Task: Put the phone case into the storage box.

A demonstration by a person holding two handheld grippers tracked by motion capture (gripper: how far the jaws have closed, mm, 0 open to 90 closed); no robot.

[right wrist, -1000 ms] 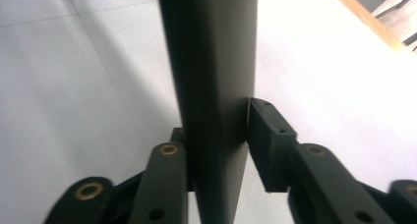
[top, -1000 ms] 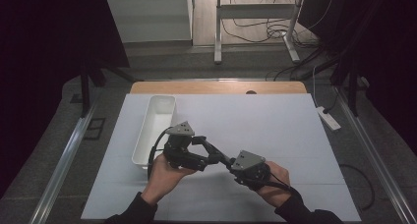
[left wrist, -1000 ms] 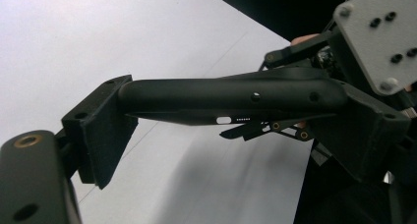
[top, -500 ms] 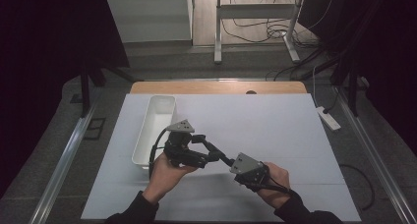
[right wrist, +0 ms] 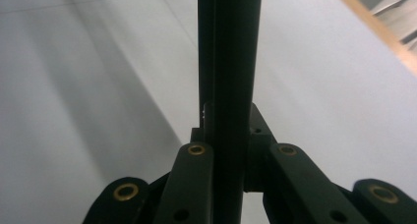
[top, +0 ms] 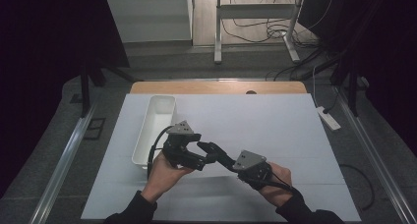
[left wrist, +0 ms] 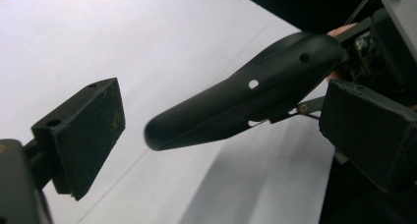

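Observation:
Over the near middle of the white table, a person holds both grippers tip to tip. My left gripper points right and is open; its jaws have just been opening. Its two square pads stand wide apart in the left gripper view. Between them, touching neither pad, lies the rounded black tip of my right gripper. My right gripper points up and left from the person's right hand. It is shut with nothing in it, and its jaws run as one black bar in the right gripper view.
A long white tray stands just left of the left hand, running away from me. The table's wooden back edge lies beyond. A power strip lies on the floor at the right, with metal rails along both sides.
The left gripper's jaws have spread wider around the right gripper's tip. The right gripper's jaws have come together. Both hands stayed where they were.

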